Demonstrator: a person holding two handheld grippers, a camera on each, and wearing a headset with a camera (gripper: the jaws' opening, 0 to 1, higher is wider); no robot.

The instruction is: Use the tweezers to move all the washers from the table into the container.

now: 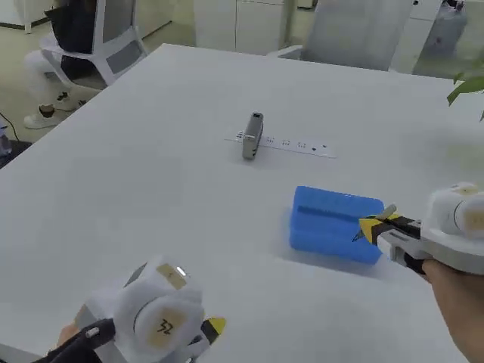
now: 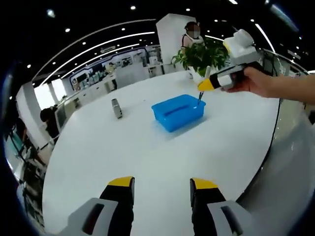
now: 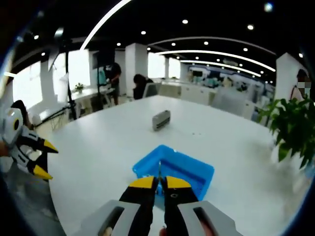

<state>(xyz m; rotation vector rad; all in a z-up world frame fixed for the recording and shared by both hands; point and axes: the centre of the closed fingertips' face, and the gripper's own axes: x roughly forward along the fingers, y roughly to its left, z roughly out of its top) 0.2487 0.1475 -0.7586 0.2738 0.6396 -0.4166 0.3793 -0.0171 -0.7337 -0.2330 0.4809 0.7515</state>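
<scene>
The blue container [image 1: 333, 219] sits on the white table to the right. My right gripper [image 1: 368, 228] hovers at its right edge, shut on thin metal tweezers [image 3: 159, 172] whose tips point down over the blue container [image 3: 187, 169]. Whether the tips hold a washer is too small to tell. Several small washers [image 1: 295, 144] lie in a row on a pale strip behind the container. My left gripper [image 2: 161, 186] stands open over bare table near the front edge, holding nothing. From the left gripper view, the right gripper [image 2: 205, 84] and the tweezers [image 2: 199, 98] dip toward the blue container [image 2: 177, 112].
A small grey block [image 1: 252, 136] stands at the left end of the washer row. Office chairs [image 1: 98, 38] stand beyond the far table edge. A potted plant [image 3: 290, 128] is off the table's right side. A person stands in the background.
</scene>
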